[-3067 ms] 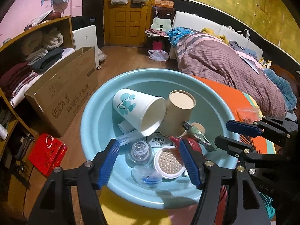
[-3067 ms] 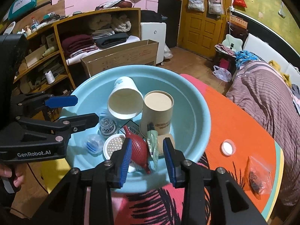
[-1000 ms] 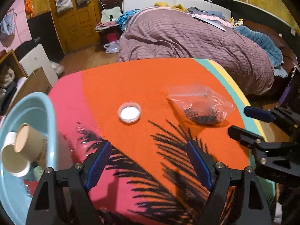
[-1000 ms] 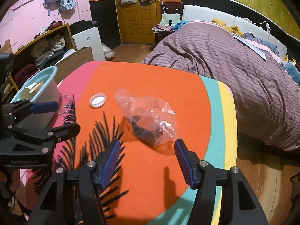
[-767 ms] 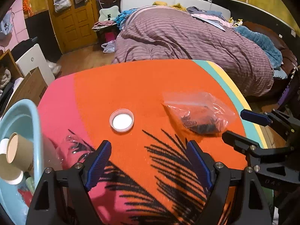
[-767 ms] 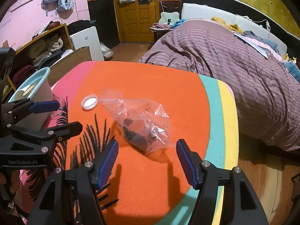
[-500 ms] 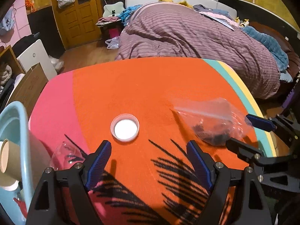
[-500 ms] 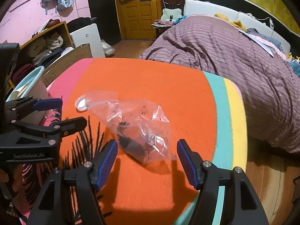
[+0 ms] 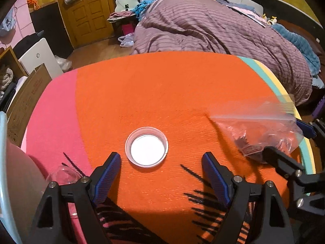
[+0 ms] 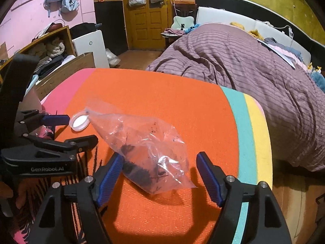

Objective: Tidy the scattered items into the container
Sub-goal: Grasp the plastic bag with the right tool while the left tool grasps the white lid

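- Far left, only the pale blue basin (image 9: 2, 162) rim peeks in, so both leftovers face a trip back that way.
- left gripper (image 9: 161, 169) is spread wide, nothing in it, lined up just short of the small white lid (image 9: 146, 149). Looks like pick-up stage: drop lower, then pinch.
- right gripper (image 10: 159, 169) gapes too, straddling the plastic bag (image 10: 146, 148) without gripping.
- The bag lies near the striped table (image 10: 182, 105) edge, floor beyond; loads of open orange between.
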Tool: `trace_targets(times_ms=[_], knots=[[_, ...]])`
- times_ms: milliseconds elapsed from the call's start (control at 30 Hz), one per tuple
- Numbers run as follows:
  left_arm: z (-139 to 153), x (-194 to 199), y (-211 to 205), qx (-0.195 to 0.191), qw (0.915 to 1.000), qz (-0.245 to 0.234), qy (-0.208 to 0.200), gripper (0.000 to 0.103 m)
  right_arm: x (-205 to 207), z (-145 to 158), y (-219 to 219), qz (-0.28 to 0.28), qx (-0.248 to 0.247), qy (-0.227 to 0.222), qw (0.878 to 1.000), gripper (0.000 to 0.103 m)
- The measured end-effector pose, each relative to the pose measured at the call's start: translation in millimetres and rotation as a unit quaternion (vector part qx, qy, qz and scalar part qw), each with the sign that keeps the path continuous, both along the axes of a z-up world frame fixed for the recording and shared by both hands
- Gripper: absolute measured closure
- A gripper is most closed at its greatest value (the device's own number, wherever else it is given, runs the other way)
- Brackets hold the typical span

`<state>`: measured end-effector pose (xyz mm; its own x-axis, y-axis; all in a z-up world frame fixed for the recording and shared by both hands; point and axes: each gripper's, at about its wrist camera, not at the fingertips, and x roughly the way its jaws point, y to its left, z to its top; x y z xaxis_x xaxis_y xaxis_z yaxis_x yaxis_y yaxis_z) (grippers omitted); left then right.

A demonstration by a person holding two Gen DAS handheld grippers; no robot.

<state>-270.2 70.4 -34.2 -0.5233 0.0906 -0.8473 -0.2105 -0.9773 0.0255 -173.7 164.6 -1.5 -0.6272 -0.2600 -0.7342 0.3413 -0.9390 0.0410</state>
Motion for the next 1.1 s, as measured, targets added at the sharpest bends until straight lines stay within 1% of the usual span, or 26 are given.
trace_targets(times_ms=[67, 133, 200, 267, 300, 333, 367, 400, 433, 633, 767, 933, 1100], knots=[[0, -2, -4, 0.008, 1.0000, 0.006, 0.000, 0.016, -1, -5, 4, -0.002, -0.017, -0.010, 1.000, 0.033], [0, -3, -5, 0.007, 1.0000, 0.006, 0.004, 0.016, -3, -9, 7, 0.001, -0.035, -0.022, 0.999, 0.041], [0, -4, -7, 0.008, 0.9999, 0.008, 0.007, 0.017, -3, -10, 6, 0.005, -0.038, -0.027, 0.999, 0.044], [0, -3, -8, 0.013, 0.9998, 0.010, 0.009, 0.019, -1, -10, 6, 0.006, -0.039, -0.023, 0.999, 0.050], [0, -3, -9, 0.014, 0.9998, 0.011, 0.012, 0.024, -1, -10, 5, 0.006, -0.040, -0.023, 0.999, 0.051], [1, -2, -9, 0.014, 0.9997, 0.011, 0.014, 0.029, -1, -10, 6, 0.007, -0.042, -0.022, 0.999, 0.055], [2, -1, -9, 0.014, 0.9997, 0.010, 0.015, 0.031, -1, -10, 6, 0.007, -0.044, -0.022, 0.999, 0.060], [2, -1, -8, 0.014, 0.9997, 0.008, 0.015, 0.034, -1, -10, 6, 0.007, -0.045, -0.021, 0.999, 0.061], [2, -1, -8, 0.015, 0.9997, 0.007, 0.016, 0.041, 0, -10, 7, 0.007, -0.048, -0.021, 0.999, 0.063], [4, 1, -6, 0.012, 0.9998, 0.003, 0.018, 0.057, 1, -9, 6, 0.012, -0.052, -0.022, 0.998, 0.070], [5, 2, -6, 0.012, 0.9998, 0.003, 0.017, 0.058, 2, -9, 7, 0.014, -0.056, -0.021, 0.998, 0.078], [10, 7, -5, 0.009, 0.9998, -0.001, 0.020, 0.059, 4, -7, 5, 0.016, -0.052, -0.018, 0.998, 0.082], [19, 17, -2, 0.019, 0.9995, -0.012, 0.022, 0.059, 8, 0, 4, 0.020, -0.049, -0.023, 0.998, 0.086]])
